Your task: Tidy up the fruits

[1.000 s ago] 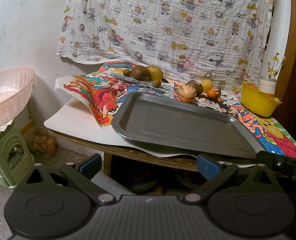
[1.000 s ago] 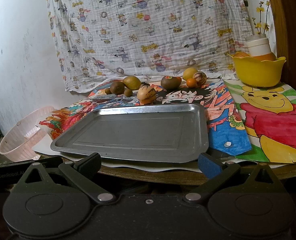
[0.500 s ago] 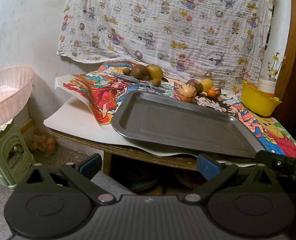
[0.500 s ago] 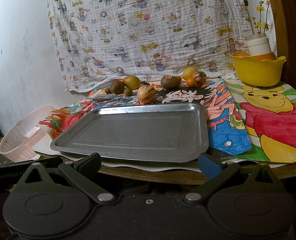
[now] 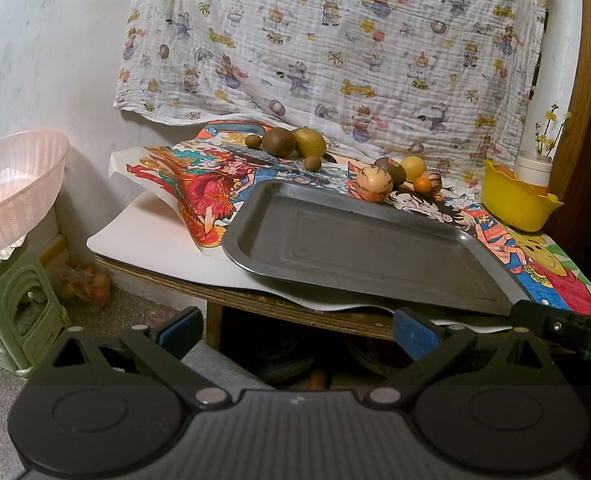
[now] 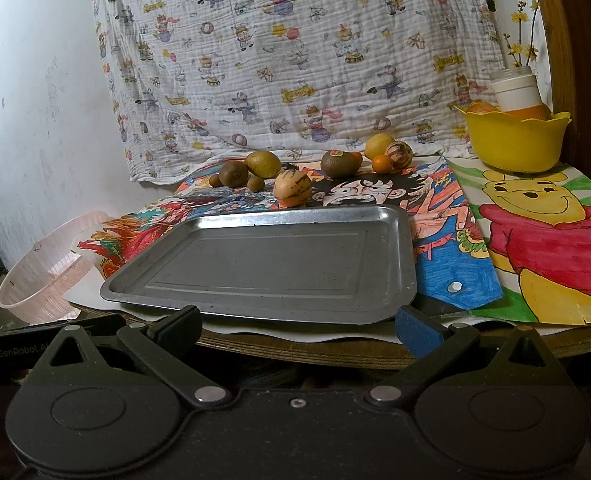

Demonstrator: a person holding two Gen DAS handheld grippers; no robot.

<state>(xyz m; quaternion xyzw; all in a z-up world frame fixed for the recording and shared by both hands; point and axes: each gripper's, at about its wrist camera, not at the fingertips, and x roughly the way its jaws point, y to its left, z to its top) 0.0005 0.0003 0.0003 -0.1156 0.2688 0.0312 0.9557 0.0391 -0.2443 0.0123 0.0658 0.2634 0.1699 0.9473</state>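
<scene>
An empty grey metal tray (image 5: 359, 248) (image 6: 279, 264) lies on the table near its front edge. Behind it lie several fruits: a brown kiwi (image 5: 280, 141) (image 6: 233, 173), a yellow-green lemon (image 5: 309, 142) (image 6: 263, 164), a striped tan melon-like fruit (image 5: 374, 183) (image 6: 292, 188), a stickered kiwi (image 6: 339, 163), a yellow lemon (image 5: 412, 168) (image 6: 378, 146) and a small orange (image 5: 422, 185) (image 6: 382, 163). My left gripper (image 5: 297, 330) is open and empty, below the table's front edge. My right gripper (image 6: 297, 326) is open and empty at the tray's near rim.
A yellow bowl (image 5: 515, 204) (image 6: 515, 140) with a white jar stands at the back right. A pink basket (image 5: 11, 184) (image 6: 43, 272) sits on a green stool (image 5: 11, 312) left of the table. Coloured drawings (image 6: 547, 232) cover the tabletop. A printed cloth hangs behind.
</scene>
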